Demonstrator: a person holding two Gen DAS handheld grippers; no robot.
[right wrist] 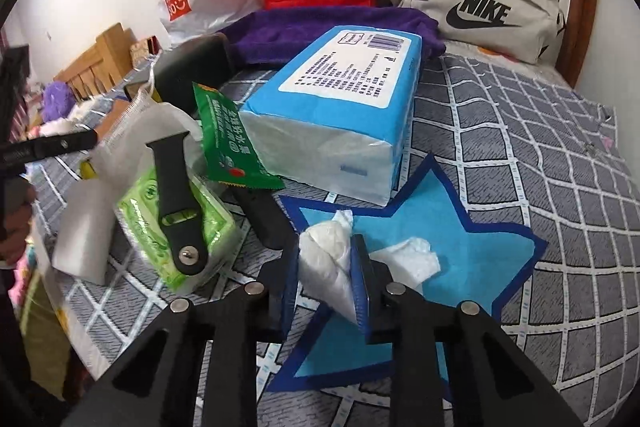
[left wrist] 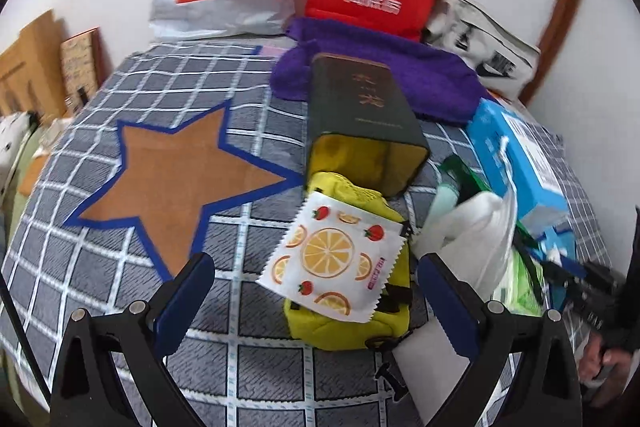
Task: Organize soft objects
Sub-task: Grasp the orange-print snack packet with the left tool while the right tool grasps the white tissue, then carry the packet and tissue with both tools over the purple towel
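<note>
Right gripper (right wrist: 325,281), bottom centre of its frame, pinches a crumpled white tissue (right wrist: 332,263) above the blue star patch (right wrist: 472,247); the blue tissue pack (right wrist: 340,107) lies just behind. Left gripper (left wrist: 316,307), bottom centre, stands spread wide before the fruit-print packet (left wrist: 332,259) resting on the yellow pouch (left wrist: 360,327).

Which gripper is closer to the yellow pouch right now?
Left. The left gripper is open around the yellow pouch. The right gripper is off to the pouch's right, shut on a white tissue.
</note>
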